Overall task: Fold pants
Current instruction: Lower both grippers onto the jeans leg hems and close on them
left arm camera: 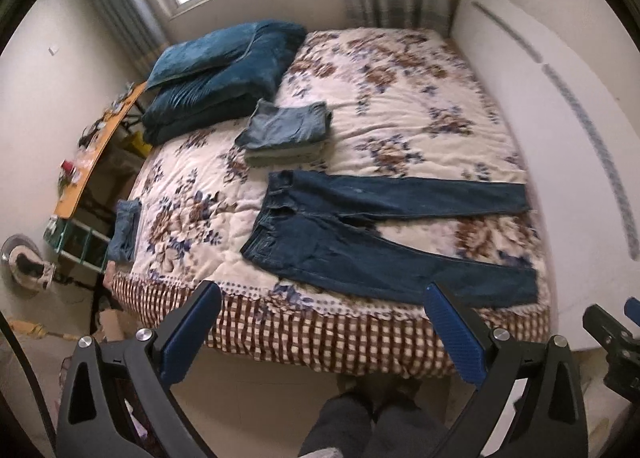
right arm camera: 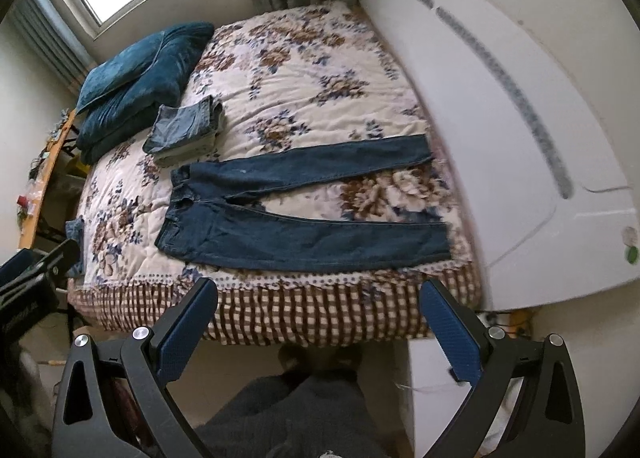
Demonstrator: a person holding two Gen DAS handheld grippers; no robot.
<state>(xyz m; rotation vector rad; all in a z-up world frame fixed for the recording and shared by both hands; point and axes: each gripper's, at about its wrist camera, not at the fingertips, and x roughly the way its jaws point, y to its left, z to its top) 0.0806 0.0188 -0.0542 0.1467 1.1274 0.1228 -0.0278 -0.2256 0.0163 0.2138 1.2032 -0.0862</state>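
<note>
While both my grippers, left (left arm camera: 322, 296) and right (right arm camera: 319, 292), hung wide open and empty, the jeans (right arm camera: 280, 213) lay flat ahead (legs splayed); I judged pinching the near leg's hem best.

Dark blue jeans (left arm camera: 360, 234), floral cream quilt (left arm camera: 400, 97) with checked edge, teal pillow (left arm camera: 200, 53)

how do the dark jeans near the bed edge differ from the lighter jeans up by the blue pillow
The dark jeans lie spread out flat with both legs extended and parted; the light jeans are folded into a compact rectangle. The dark jeans rest straight on the bedspread; the light jeans top a small stack of folded clothes. The dark jeans are deep indigo, the light jeans faded blue. Both are denim.
</note>
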